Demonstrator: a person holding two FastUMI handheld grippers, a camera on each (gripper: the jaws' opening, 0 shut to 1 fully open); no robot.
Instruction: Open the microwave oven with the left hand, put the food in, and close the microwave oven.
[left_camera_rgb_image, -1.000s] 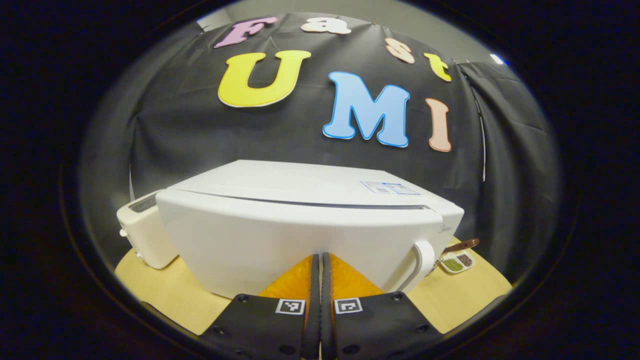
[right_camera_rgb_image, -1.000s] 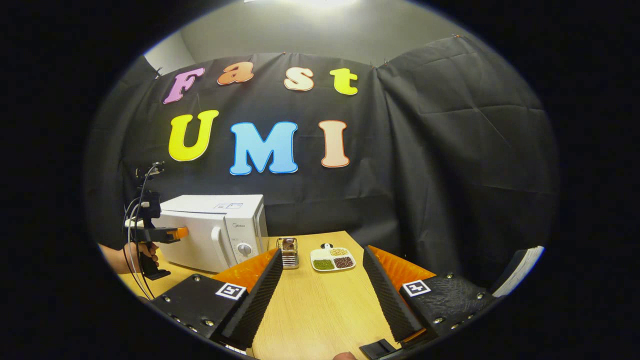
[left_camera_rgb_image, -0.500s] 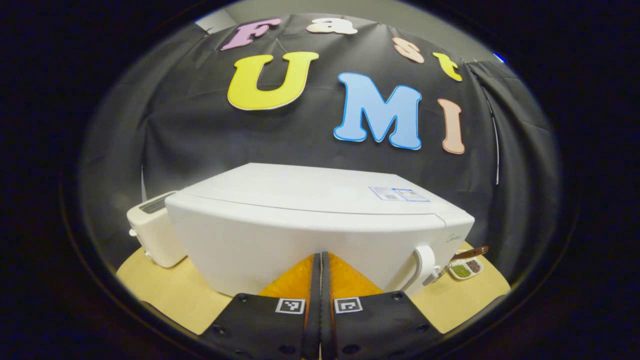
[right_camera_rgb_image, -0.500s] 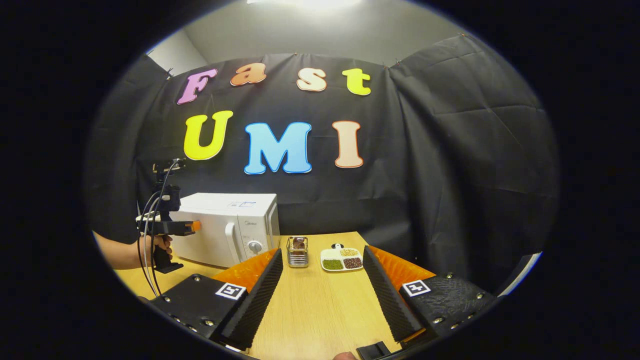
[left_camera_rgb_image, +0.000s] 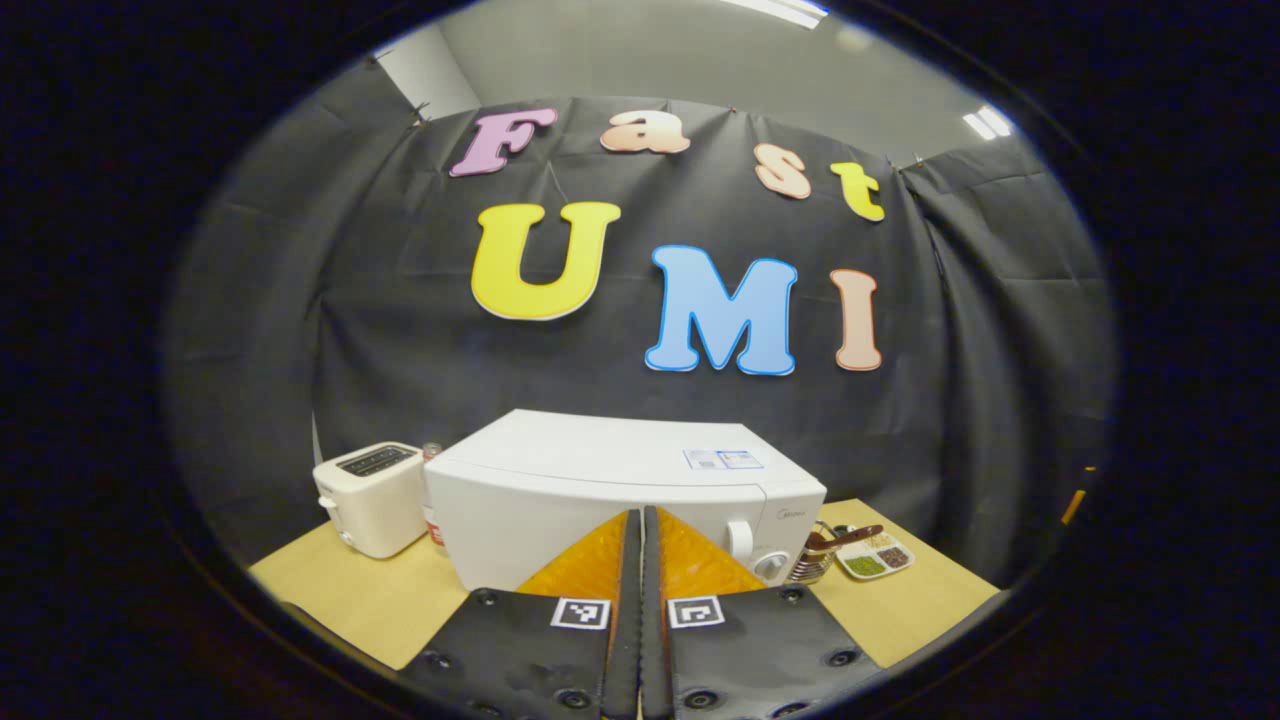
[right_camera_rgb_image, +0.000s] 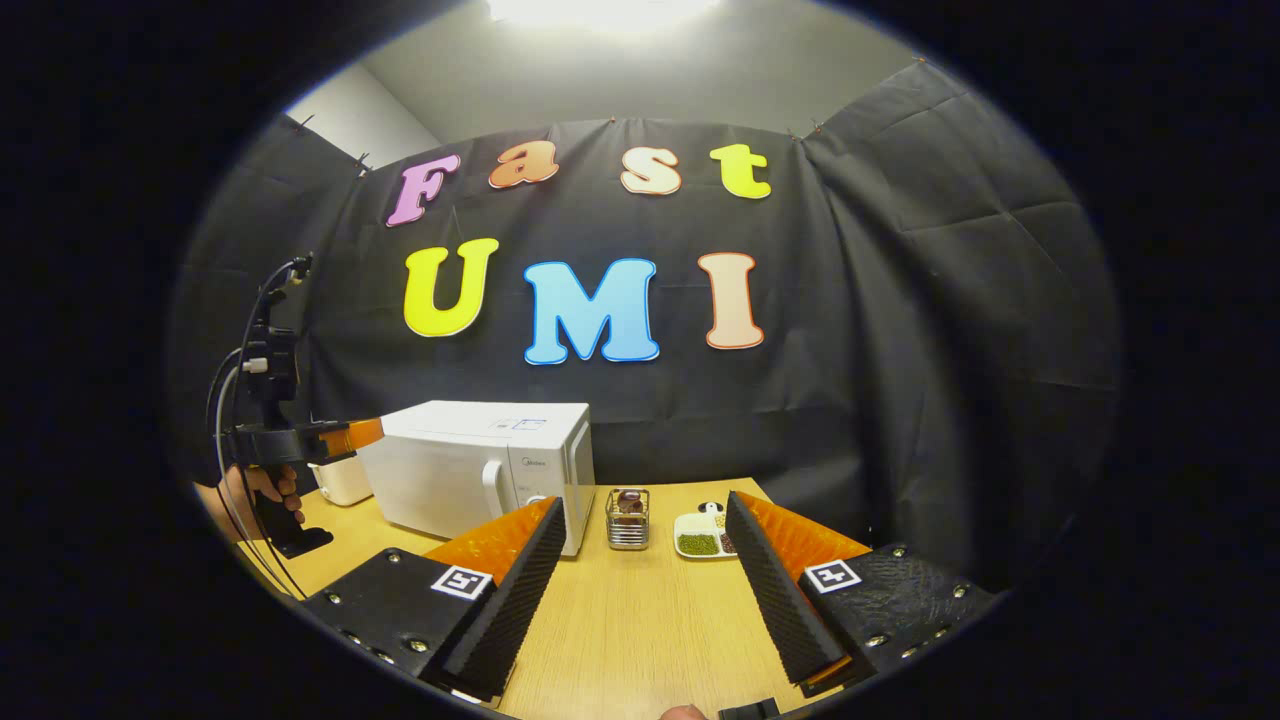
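The left gripper (left_camera_rgb_image: 641, 560) is pointing level at the microwave (left_camera_rgb_image: 610, 500), jaws pressed together; the right gripper (right_camera_rgb_image: 640, 560) is hovering over the desk (right_camera_rgb_image: 620, 630), jaws spread.

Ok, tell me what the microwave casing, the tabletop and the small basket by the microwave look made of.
Microwave: smooth white casing, probably painted metal or plastic; faint sheen.
Tabletop: light wood or laminate; visible straight grain, matte.
Basket: thin shiny wires, likely metal.

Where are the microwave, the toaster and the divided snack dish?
microwave (left_camera_rgb_image: 560, 505): left gripper view, on its white door front.
toaster (left_camera_rgb_image: 372, 495): left gripper view, on its side wall, left of the microwave.
divided snack dish (right_camera_rgb_image: 697, 541): right gripper view, on the green-filled compartment.
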